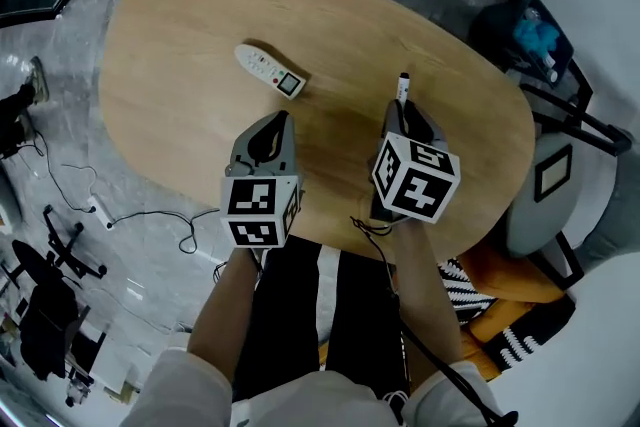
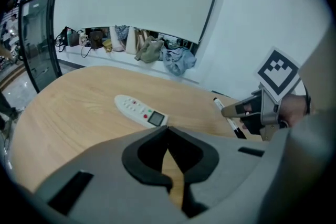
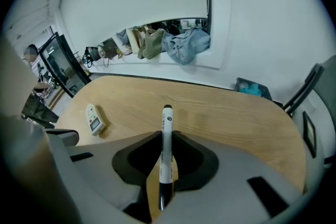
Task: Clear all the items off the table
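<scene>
A white remote control [image 1: 270, 70] with a small screen lies on the oval wooden table [image 1: 190, 15], left of middle. It also shows in the left gripper view [image 2: 140, 111] and the right gripper view [image 3: 93, 118]. My right gripper [image 1: 402, 112] is shut on a white marker pen [image 3: 167, 149] with a black cap. The marker [image 1: 403, 87] sticks out past the jaws, pointing away from me over the table. My left gripper [image 1: 281, 121] hovers near the table's front edge, short of the remote, its jaws [image 2: 168, 134] shut with nothing between them.
A grey chair [image 1: 545, 185] stands at the table's right end, with a dark bag holding something blue [image 1: 535, 35] behind it. Cables [image 1: 150, 215] and a black chair base [image 1: 50, 265] lie on the floor at left. Clothes [image 2: 157, 52] pile on a far ledge.
</scene>
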`<state>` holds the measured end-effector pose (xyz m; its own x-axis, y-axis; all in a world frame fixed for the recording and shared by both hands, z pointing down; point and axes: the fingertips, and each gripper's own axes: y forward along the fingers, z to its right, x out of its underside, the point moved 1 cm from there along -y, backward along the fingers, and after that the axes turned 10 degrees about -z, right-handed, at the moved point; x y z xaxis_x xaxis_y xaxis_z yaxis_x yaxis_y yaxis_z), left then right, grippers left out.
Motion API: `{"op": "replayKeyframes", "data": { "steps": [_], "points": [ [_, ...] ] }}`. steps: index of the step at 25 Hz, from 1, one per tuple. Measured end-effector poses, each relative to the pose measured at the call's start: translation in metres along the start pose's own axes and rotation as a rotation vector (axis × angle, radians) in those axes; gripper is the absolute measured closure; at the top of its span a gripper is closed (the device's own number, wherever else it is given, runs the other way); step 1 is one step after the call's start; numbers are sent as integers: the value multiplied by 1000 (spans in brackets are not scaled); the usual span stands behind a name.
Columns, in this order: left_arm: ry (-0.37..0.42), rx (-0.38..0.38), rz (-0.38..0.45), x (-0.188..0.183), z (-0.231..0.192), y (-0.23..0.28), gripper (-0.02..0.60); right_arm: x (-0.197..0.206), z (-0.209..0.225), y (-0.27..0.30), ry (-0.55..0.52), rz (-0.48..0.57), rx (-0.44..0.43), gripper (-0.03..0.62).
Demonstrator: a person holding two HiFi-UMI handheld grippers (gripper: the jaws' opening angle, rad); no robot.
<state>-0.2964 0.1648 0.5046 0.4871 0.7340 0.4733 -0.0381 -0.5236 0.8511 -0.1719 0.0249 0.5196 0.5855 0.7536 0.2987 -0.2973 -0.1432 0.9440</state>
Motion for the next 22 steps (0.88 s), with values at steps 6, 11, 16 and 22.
{"op": "replayKeyframes", "data": {
  "steps": [6, 11, 16, 22],
  "points": [
    [104, 69, 7, -12, 80, 11, 572, 24, 80, -35, 117, 33, 52, 513],
    [189, 131, -19, -5, 162, 26, 572, 62, 163, -65, 249, 51, 102, 513],
    [280, 220, -67, 11, 253, 41, 572, 114, 246, -96, 406, 56, 155, 513],
    [464, 318, -104, 24, 354, 52, 572, 158, 318, -121, 565, 90, 185, 513]
  ]
}}
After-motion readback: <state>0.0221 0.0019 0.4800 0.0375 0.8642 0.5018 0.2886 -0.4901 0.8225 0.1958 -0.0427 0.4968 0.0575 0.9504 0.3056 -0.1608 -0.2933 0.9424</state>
